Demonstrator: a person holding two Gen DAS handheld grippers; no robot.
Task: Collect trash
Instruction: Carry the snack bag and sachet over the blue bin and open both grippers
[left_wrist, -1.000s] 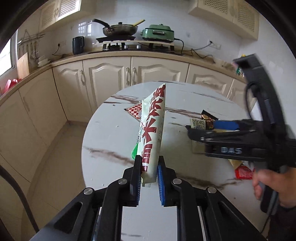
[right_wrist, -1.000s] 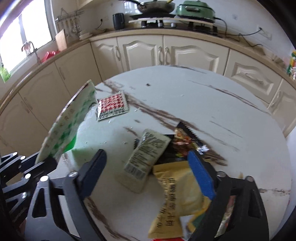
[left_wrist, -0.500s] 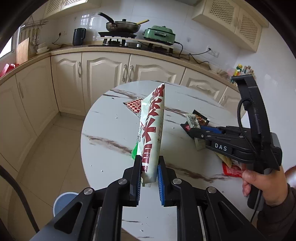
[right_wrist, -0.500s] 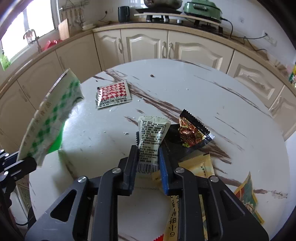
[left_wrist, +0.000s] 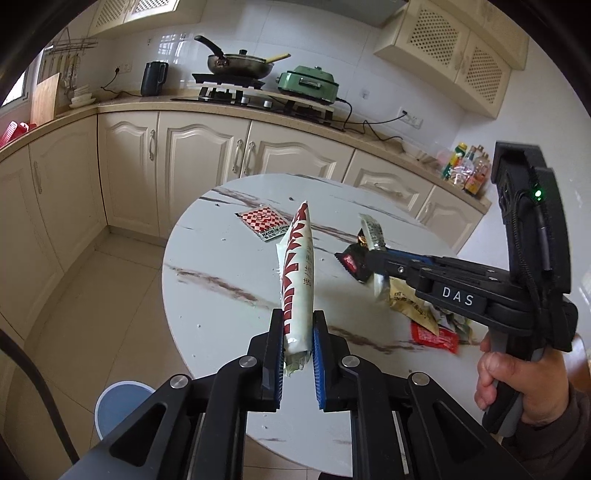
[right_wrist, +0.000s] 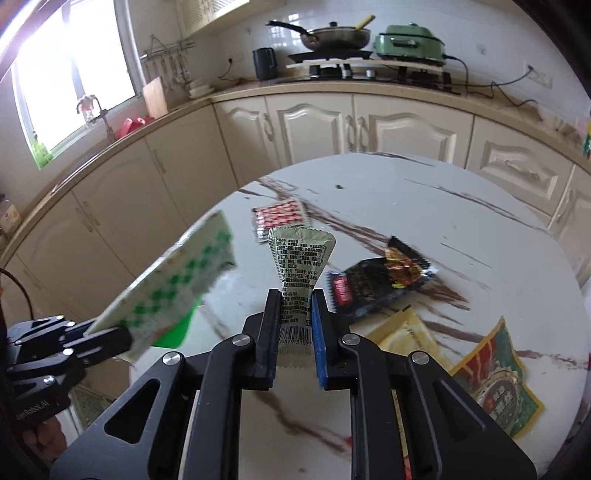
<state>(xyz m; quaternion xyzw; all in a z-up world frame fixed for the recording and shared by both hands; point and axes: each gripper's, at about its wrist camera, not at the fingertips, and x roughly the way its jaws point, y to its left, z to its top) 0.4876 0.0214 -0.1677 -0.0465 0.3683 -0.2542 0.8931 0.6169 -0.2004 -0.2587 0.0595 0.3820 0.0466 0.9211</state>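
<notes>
The left gripper (left_wrist: 298, 345) is clamping the lower end of a long white wrapper (left_wrist: 296, 273) with red lettering; the wrapper is standing up from the jaws, clear of the tabletop (left_wrist: 221, 266). In the right wrist view the same wrapper (right_wrist: 173, 284) is showing a green-checked face, blurred, over the tabletop's left edge.

The right gripper (right_wrist: 293, 328) has just been closing, and its jaws are now pressing on a pale green sachet (right_wrist: 299, 269) with black print and a barcode. The sachet is fanning out above the pads, lifted off the tabletop (right_wrist: 424, 206). In the left wrist view a hand (left_wrist: 524, 376) is gripping the handle of this gripper (left_wrist: 375, 260).

Further trash is lying on the tabletop. A red-checked packet (right_wrist: 280, 218) is lying flat toward the far left edge, well apart from the rest. A black wrapper (right_wrist: 373, 284) with a crumpled foil end is lying just beyond the right gripper, near the middle. A yellow packet (right_wrist: 402, 332) is lying nearer the right edge, touching the black wrapper's near side. A green and red packet (right_wrist: 495, 376) is lying by the near right edge. A small red sachet (left_wrist: 434, 336) is showing in the left wrist view beside the yellow packet (left_wrist: 410, 302).

A blue bin (left_wrist: 122, 402) is standing on the floor beside the tabletop's near left edge. Cream cabinets (left_wrist: 207, 155) are running along the wall behind, with a pan (left_wrist: 240, 62) and a green cooker (left_wrist: 306, 83) on the counter.
</notes>
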